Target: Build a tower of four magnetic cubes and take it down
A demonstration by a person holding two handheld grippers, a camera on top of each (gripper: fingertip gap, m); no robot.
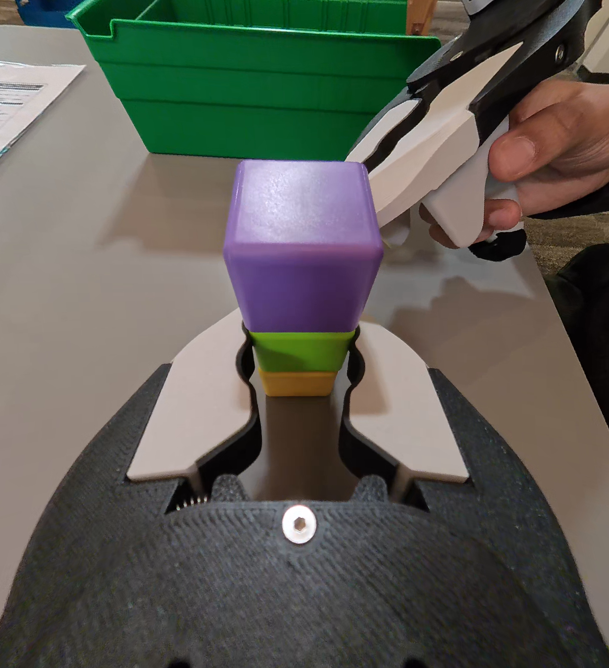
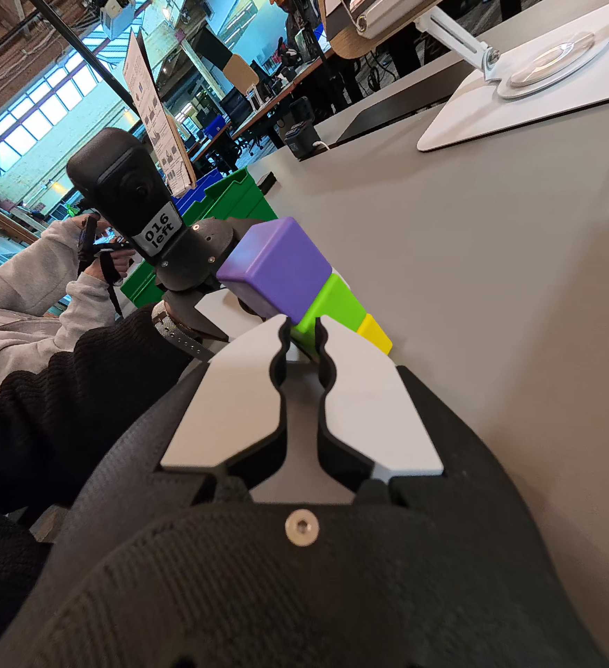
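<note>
A purple block [image 1: 301, 249] stands on a green block [image 1: 301, 352], which stands on a yellow block [image 1: 297, 385] on the grey table [image 1: 97, 289]. My left gripper [image 1: 301, 343] is shut on the green block, one finger on each side. My right gripper [image 2: 302, 325] is almost shut, with only a narrow gap and nothing held. Its tips are at the corner where the purple block [image 2: 277, 267] meets the green block [image 2: 335, 302]. It also shows in the left wrist view [image 1: 386, 202], beside the purple block's right side.
A green bin [image 1: 259, 83] stands just behind the stack. Printed sheets [image 1: 10, 105] lie at the far left. The table edge [image 1: 563, 325] runs close on the right. A white pad with a monitor stand [image 2: 534, 83] lies farther off. A person in a grey sleeve [image 2: 24, 274] is nearby. The left gripper's tips are roughly 4 cm from the right gripper's.
</note>
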